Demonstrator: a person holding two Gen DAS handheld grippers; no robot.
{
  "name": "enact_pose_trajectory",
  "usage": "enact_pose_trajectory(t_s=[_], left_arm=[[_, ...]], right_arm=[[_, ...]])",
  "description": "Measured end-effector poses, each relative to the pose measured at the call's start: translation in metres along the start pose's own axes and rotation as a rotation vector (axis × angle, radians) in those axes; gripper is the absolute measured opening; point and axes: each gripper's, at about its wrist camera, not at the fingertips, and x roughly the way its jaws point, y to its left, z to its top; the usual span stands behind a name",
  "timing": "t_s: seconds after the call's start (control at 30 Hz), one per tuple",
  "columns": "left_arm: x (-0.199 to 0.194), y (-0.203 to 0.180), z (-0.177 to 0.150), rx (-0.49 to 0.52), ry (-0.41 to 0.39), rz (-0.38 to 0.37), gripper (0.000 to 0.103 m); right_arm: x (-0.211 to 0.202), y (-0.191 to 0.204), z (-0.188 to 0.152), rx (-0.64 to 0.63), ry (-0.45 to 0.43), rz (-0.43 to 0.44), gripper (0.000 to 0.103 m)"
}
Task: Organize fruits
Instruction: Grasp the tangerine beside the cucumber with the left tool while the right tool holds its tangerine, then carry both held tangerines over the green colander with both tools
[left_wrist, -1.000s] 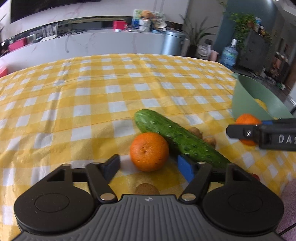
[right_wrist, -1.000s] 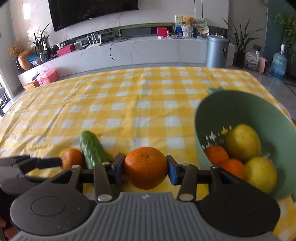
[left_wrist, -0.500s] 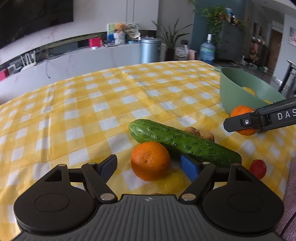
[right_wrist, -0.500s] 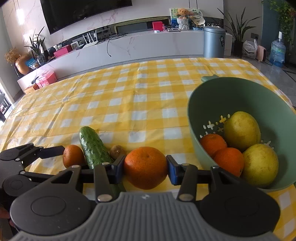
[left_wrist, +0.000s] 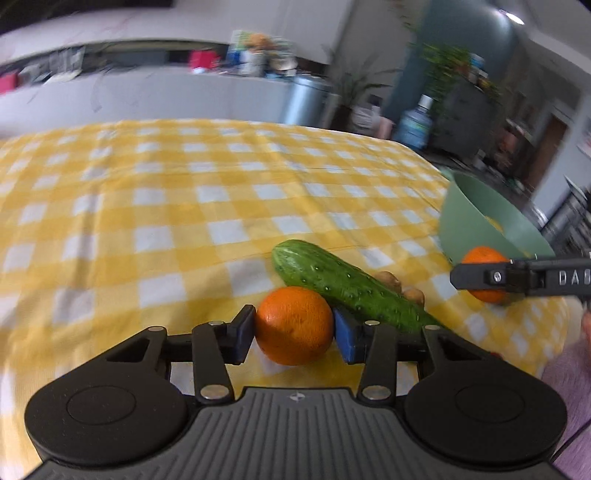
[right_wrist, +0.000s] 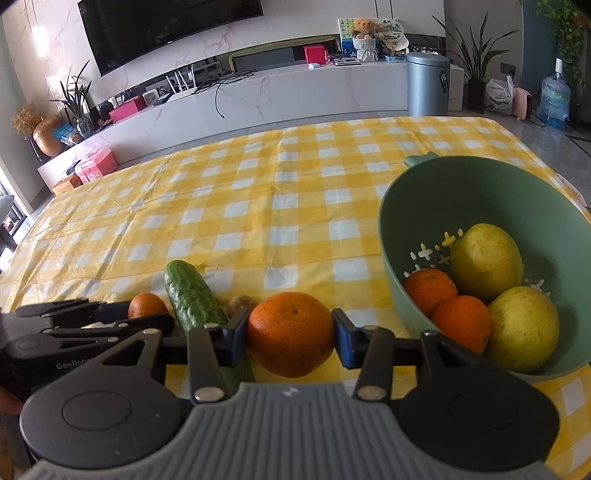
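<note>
Counter: checked cloth (right_wrist: 258, 221), cucumber (right_wrist: 192, 295) loose.
Bowl (right_wrist: 480, 177): four fruits in.
Left tool (left_wrist: 294, 326): just closed, pinching an orange (left_wrist: 294, 325).
Right tool (right_wrist: 290, 334): clamping another orange (right_wrist: 290, 332), not yet dropped.

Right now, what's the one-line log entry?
left gripper: just closed on orange | right gripper: holding second orange | green bowl: four fruits

left gripper (left_wrist: 294, 334) jaws just closing, right gripper (right_wrist: 290, 334) clamped
</note>
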Motion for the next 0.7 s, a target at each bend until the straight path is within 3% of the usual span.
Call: enact_pose_trajectory(t_s=[0.27, 0.43, 0.7], left_arm=[[-0.014, -0.017, -0.01, -0.082, 0.0, 0.138, 0.051], [-0.021, -0.007, -0.012, -0.161, -0.016, 0.197, 0.051], [-0.052, 0.004, -0.009, -0.258, -0.109, 0.2, 0.051]], right_arm=[[-0.004, 0.009, -0.001, -0.041, -0.019, 0.016, 0.044], [-0.007, 0.009, -0.001, -0.045, -0.036, 0.009, 0.044], [-0.016, 0.004, 0.002, -0.008, -0.06, 0.039, 0.044]])
